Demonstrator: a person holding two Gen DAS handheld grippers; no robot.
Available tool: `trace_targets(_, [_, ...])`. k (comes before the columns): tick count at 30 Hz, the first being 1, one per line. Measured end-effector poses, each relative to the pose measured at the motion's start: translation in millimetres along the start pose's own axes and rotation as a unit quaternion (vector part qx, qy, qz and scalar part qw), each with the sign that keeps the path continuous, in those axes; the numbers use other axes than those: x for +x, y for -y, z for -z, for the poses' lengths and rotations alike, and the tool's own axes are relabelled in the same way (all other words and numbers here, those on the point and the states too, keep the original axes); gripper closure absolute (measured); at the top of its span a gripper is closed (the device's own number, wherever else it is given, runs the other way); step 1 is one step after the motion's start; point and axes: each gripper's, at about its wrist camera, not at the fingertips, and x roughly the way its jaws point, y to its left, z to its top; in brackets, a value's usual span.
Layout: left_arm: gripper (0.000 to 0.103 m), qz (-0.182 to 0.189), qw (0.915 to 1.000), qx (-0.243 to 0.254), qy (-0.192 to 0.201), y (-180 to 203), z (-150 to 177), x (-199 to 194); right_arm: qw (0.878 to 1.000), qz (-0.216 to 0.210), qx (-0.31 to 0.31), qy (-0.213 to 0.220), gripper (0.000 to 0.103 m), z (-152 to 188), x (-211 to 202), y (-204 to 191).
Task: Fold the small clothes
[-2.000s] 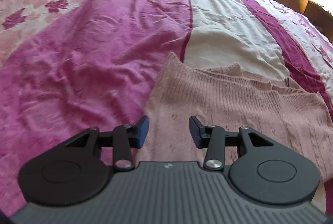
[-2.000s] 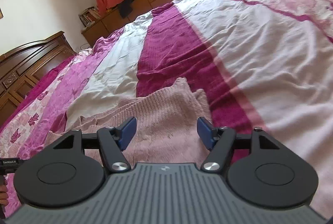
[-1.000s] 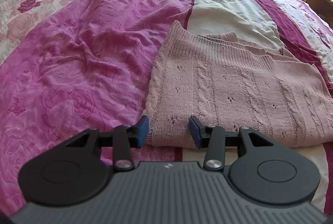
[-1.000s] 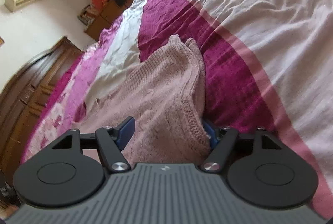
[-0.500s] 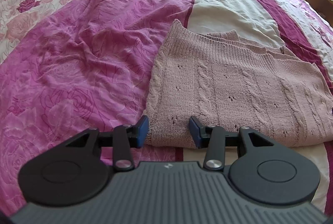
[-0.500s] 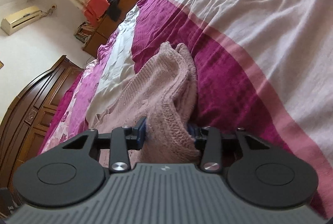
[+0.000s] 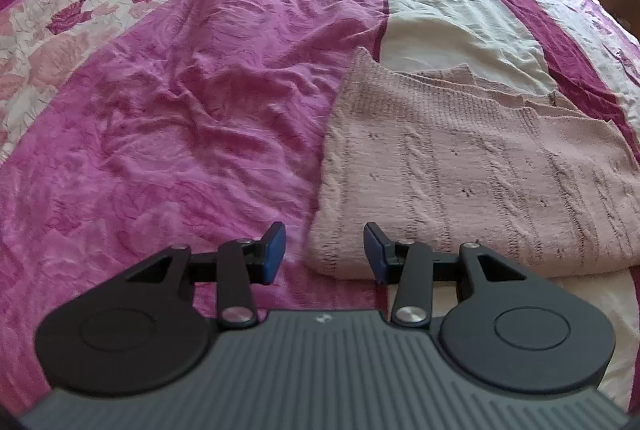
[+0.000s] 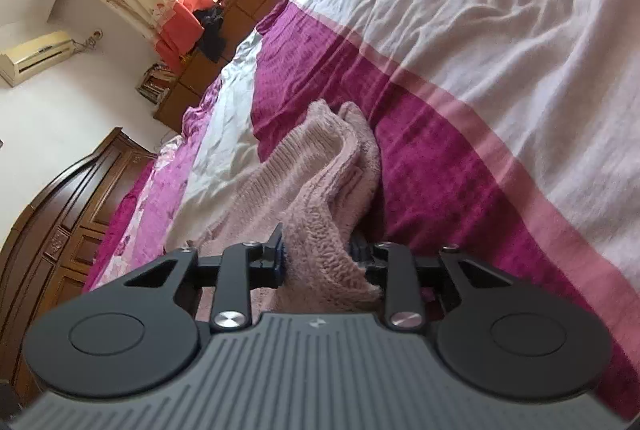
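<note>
Pink knit sweater [image 7: 480, 170] folded on bedspread [image 7: 180, 130], frame right. Left gripper [image 7: 324, 254] wide open, empty; right gripper [image 8: 316, 258] clamped on its edge. Soft, floppy, light; grab near corner.

No readable text, labels or numbers; tiny emblem on each tool body, illegible.

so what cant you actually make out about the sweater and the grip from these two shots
- Right wrist view: how much knit sits inside the right gripper; the bunched pink sweater covers the right pad.
- Left wrist view: the sweater's right edge is cut off by the frame, and the right gripper is out of shot.
- Left wrist view: the underside of the fold in front of the open left gripper; the top layer hides it.
- Neither view shows the whole garment's shape.
</note>
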Motion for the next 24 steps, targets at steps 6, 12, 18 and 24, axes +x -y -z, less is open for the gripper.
trace_targets(6, [0.058, -0.008, 1.0000, -0.001, 0.003, -11.0, -4.1, -3.2, 0.999, -0.017, -0.021, 0.018, 0.071, -2.6, -6.5, -20.8])
trace_targets(12, [0.058, -0.012, 0.9999, 0.005, 0.010, -17.7, -12.5, -7.6, 0.997, -0.034, -0.066, 0.032, 0.072, -7.4, -10.6, -59.1])
trace_targets(18, [0.058, -0.015, 0.9993, 0.021, 0.026, -23.3, -22.9, -18.6, 0.988, -0.051, -0.139, 0.036, 0.073, -3.2, -8.1, -111.2])
trace_targets(24, [0.058, -0.019, 0.9991, 0.015, 0.035, -35.0, -24.7, -24.6, 0.979, -0.084, -0.185, 0.030, 0.074, 8.7, 0.4, -165.6])
